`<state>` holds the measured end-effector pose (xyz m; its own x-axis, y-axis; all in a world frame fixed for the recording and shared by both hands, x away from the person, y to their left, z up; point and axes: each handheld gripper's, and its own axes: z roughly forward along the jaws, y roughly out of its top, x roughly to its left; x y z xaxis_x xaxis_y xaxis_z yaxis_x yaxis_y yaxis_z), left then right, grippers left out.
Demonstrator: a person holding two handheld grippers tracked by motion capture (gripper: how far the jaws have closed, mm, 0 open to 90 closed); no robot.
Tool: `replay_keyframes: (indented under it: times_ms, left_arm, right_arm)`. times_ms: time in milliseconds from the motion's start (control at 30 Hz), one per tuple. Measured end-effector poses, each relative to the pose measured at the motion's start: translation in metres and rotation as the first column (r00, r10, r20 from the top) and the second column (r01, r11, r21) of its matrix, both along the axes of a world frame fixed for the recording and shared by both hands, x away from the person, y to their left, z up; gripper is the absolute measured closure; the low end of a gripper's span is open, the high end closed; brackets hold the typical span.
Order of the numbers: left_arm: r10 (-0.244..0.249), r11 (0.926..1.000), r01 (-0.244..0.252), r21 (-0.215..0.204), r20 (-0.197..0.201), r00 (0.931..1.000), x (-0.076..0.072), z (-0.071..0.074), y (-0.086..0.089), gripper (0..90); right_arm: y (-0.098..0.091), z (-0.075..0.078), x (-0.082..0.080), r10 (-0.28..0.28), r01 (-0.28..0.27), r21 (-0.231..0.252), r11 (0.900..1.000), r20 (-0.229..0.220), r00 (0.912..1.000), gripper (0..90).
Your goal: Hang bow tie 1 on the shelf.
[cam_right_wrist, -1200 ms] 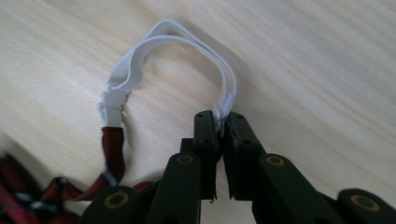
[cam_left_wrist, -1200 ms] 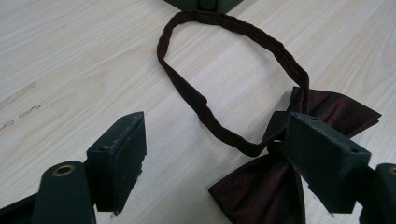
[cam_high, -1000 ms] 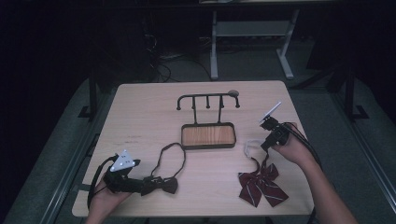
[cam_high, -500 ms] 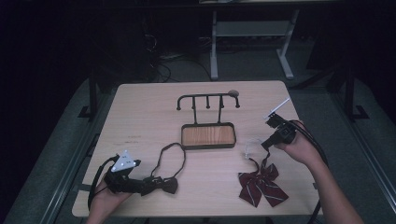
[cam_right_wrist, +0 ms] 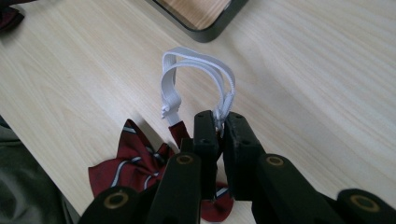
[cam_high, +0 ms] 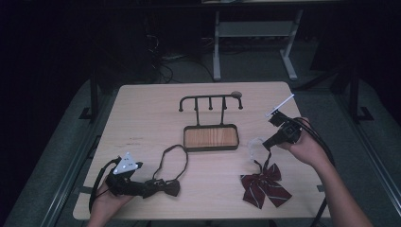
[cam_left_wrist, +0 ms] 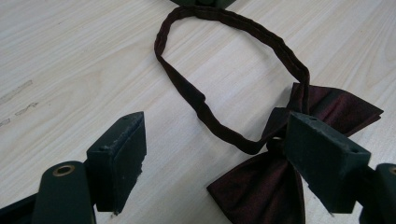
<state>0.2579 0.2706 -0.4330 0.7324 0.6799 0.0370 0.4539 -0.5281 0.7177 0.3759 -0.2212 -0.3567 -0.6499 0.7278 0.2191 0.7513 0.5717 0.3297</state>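
Your right gripper [cam_right_wrist: 218, 122] is clamped on the striped bow tie's [cam_high: 265, 185] white strap [cam_right_wrist: 196, 79] near the table's [cam_high: 142, 113] right edge. Your left gripper [cam_left_wrist: 212, 154] gapes wide over the dark bow tie [cam_left_wrist: 280, 182] near the front-left corner.

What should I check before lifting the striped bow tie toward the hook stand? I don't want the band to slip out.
1. Right gripper shut on the white elastic band: ok.
2. Band loop open enough to go over a hook: ok, it stands open above the gripper.
3. Striped bow tie free of the dark bow tie: ok, they lie apart.
4. Hook stand hooks bare: ok, nothing hangs there.
5. Left gripper out of the way: ok, open at the dark bow tie on the table's near left.
6. Grip depth on the band: cannot tell.
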Motion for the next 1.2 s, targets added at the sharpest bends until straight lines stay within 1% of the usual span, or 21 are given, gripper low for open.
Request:
replay_keyframes:
  times_ms: [167,200,233,267,433,767,900,1067,1200]
  left_arm:
    - [0.0,1.0,0.0,-0.002,0.0,1.0,0.0,0.0,0.0,21.6]
    - [0.0,1.0,0.0,-0.002,-0.001,1.0,0.0,0.0,0.0,21.6]
    - [0.0,1.0,0.0,-0.002,-0.001,1.0,0.0,0.0,0.0,21.6]
    - [0.0,1.0,0.0,-0.001,-0.002,1.0,0.0,0.0,-0.001,21.6]
    - [-0.001,1.0,0.001,0.0,-0.002,1.0,0.0,0.0,0.0,21.6]
    - [-0.006,1.0,0.006,0.007,0.0,1.0,0.0,0.0,-0.001,21.6]
    - [-0.004,1.0,0.004,0.001,-0.005,1.0,0.0,-0.001,-0.001,21.6]
    - [-0.006,1.0,0.006,0.003,-0.001,1.0,0.0,-0.001,-0.001,21.6]
    - [-0.002,1.0,0.002,-0.004,-0.001,1.0,0.0,-0.001,-0.001,21.6]
  right_arm:
    - [0.001,0.008,-0.002,0.003,-0.003,0.01,0.9999,0.01,0.9999,83.7]
    - [0.001,0.012,-0.003,0.004,-0.004,0.012,0.9999,0.02,0.9998,83.8]
    - [0.001,0.012,-0.003,0.004,-0.004,0.012,0.9999,0.02,0.9998,83.8]
    - [0.001,0.016,-0.004,0.006,-0.006,0.015,0.9999,0.026,0.9996,83.8]
    - [0.002,0.026,-0.004,0.006,-0.007,0.019,0.9998,0.04,0.9992,83.8]
    - [0.005,0.041,-0.004,0.012,-0.013,0.011,0.9999,0.067,0.9977,83.8]
    - [0.009,0.05,-0.003,0.021,-0.021,0.005,0.9998,0.083,0.9963,83.8]
    - [0.014,0.056,-0.002,0.027,-0.027,-0.001,0.9996,0.092,0.9953,83.8]
    - [0.018,0.061,-0.001,0.033,-0.032,-0.003,0.9995,0.098,0.9946,83.8]
